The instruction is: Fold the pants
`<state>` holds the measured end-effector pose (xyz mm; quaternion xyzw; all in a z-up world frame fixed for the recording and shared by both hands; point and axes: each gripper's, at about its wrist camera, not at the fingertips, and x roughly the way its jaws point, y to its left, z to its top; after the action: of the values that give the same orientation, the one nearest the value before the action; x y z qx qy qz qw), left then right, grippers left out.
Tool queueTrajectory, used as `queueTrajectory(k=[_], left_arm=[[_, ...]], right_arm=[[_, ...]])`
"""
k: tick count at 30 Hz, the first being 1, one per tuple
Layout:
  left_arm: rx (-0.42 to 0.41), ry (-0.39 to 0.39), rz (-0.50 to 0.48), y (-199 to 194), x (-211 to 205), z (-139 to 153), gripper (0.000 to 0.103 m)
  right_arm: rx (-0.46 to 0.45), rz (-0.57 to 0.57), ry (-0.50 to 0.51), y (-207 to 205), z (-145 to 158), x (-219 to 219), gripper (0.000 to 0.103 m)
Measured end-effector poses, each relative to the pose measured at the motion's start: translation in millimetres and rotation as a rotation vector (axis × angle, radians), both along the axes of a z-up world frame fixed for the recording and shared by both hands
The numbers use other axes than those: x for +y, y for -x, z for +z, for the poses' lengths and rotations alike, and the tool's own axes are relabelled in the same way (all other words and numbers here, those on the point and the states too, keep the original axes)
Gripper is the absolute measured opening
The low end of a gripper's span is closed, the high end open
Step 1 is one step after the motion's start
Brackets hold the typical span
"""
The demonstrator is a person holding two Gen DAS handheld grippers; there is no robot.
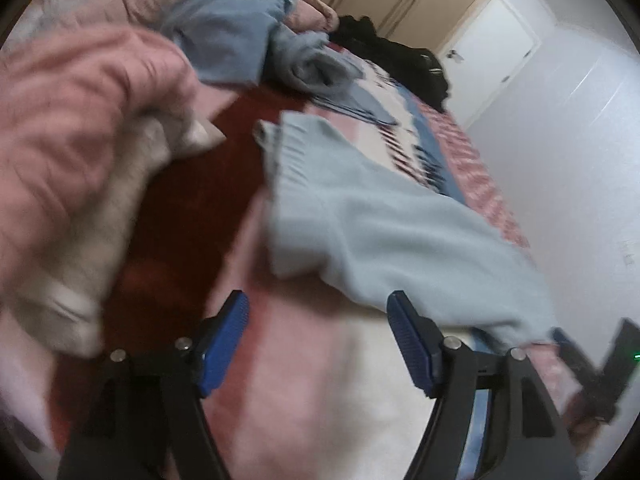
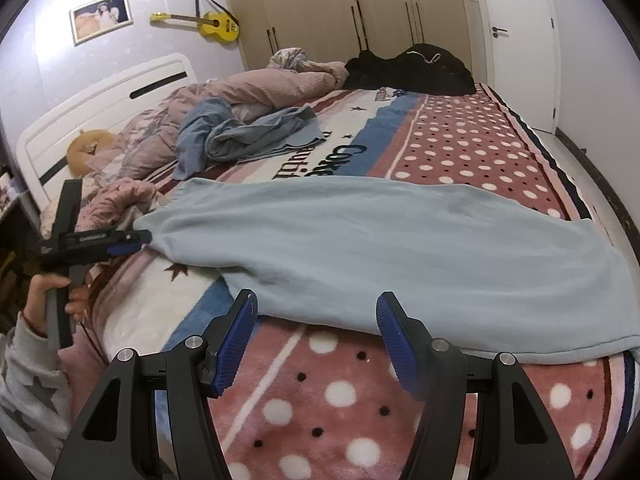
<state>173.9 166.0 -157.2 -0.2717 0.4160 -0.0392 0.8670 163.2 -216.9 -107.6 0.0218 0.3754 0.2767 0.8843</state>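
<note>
Pants fold, mid-sequence: both tools parted and empty over a partly folded garment.

Left tool (image 1: pixel 318 344): jaws apart, nothing between them, poised at the waistband end. Right tool (image 2: pixel 316 338): jaws apart, empty, just short of the near edge. Light blue pants (image 2: pixel 360 240): flat across the patterned bed blanket (image 2: pixel 460 148), apparently already laid leg on leg. Next move, judged: each tool closes on its end and carries one end over the other. Beyond: blue clothes (image 2: pixel 240 136), pink quilt (image 2: pixel 260 84).
</note>
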Motion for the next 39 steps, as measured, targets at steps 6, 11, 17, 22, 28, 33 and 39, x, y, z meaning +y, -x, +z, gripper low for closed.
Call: queueTrajectory(k=[6,11,17,22,28,33,39], left_arm=[[-0.024,0.094,0.014,-28.2,-9.3,-13.0,0.07],[-0.042,0.054,0.153,-63.2,-5.5,-9.7,0.059],[-0.051,0.035,0.256,-76.4,13.2,-4.3,0.017],[-0.17,-0.087,0.269,-64.5,15.3,36.8,0.016],[-0.217,-0.139,0.312,-54.1,43.7,71.0,0.016],[-0.216,-0.214,0.392,-48.6,73.7,91.2,0.015],[-0.223,-0.292,0.478,-39.1,113.3,115.1,0.015]], right_arm=[[-0.001,0.012,-0.031,-0.6,0.1,3.3,0.058],[-0.006,0.012,-0.037,1.8,2.1,1.4,0.058],[-0.006,-0.014,-0.048,2.7,2.0,-10.5,0.058],[-0.005,-0.046,-0.056,4.5,2.7,-23.3,0.058],[0.011,-0.067,-0.058,9.1,-0.2,-34.0,0.058],[0.027,-0.071,-0.055,13.7,-5.4,-38.8,0.058],[0.041,-0.068,-0.047,18.5,-7.8,-39.6,0.058]])
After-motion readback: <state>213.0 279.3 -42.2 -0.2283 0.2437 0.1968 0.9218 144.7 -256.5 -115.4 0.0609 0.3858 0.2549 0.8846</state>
